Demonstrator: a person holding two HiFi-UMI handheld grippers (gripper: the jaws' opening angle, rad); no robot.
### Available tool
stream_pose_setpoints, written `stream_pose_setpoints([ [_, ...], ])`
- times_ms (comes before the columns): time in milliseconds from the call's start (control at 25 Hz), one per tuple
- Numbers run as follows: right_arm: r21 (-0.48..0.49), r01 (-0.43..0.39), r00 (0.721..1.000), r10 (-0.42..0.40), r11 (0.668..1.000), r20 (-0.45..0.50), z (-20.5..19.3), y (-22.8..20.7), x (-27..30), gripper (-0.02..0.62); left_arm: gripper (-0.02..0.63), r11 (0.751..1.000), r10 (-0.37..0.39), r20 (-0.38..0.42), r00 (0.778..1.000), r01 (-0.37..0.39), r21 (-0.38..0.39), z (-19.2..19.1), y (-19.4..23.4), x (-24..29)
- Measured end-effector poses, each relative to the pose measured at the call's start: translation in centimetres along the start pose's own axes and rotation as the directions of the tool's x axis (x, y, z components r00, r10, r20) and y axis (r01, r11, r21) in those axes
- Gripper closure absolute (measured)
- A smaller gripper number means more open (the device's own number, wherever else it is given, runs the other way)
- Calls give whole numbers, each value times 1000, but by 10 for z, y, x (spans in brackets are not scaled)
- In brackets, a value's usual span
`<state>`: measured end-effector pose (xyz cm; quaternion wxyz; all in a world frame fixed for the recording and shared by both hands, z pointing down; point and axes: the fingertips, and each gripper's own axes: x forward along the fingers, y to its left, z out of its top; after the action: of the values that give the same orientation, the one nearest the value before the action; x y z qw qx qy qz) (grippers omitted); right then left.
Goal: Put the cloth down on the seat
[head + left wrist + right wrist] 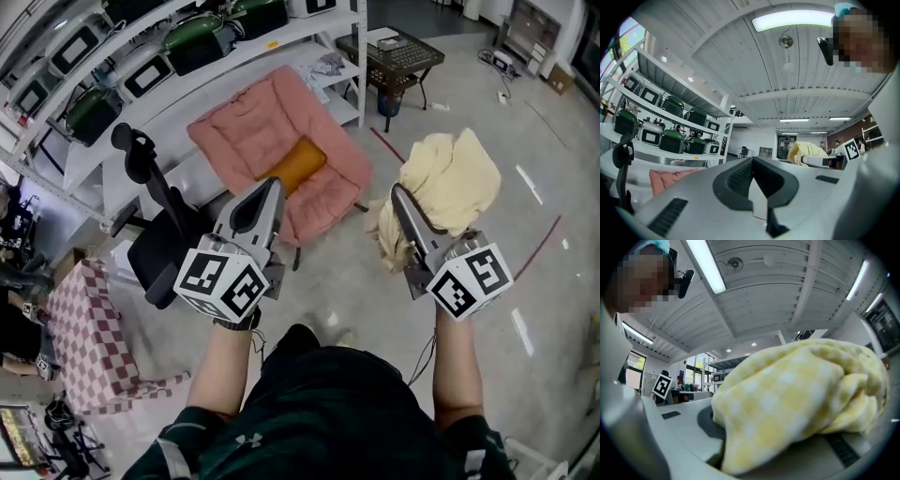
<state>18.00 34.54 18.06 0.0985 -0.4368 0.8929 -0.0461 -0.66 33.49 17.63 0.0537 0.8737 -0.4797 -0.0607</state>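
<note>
A bunched pale yellow checked cloth (452, 178) hangs in the air at the right, and my right gripper (397, 193) is shut on its lower left part. In the right gripper view the cloth (797, 394) lies over the jaws and hides their tips. The seat is a low pink padded chair (246, 131) with an orange cushion (296, 164) on it, standing on the floor by the shelves. My left gripper (273, 185) is shut and holds nothing. It hovers over the seat's near edge. In the left gripper view the seat (665, 177) shows low at the left and the cloth (806, 151) at the right.
White shelves (234, 56) with green cookers (195, 42) run behind the seat. A black office chair (155, 239) stands to its left, with a seat under a pink checked cover (84, 337) nearer me. A small black table (398, 56) is at the back. Grey floor (525, 122) lies at the right.
</note>
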Motion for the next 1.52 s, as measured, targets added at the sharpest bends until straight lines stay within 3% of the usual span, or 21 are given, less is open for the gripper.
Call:
stream_pose_setpoints([
  [560,-4,18,999,-18,1000,-50,-23,-24,53,483,601,999,-1,5,1000,2,-33,-19,49,44],
  [1160,20,50,987,-46,999,-153,-82,-74,226,483,601,999,-34,-22,999,34,-34,-36,188,148],
  [1520,47,127,972,-115,991,-205,-122,-104,307,483,600,992,-120,-44,992,118,-42,-60,252,205],
])
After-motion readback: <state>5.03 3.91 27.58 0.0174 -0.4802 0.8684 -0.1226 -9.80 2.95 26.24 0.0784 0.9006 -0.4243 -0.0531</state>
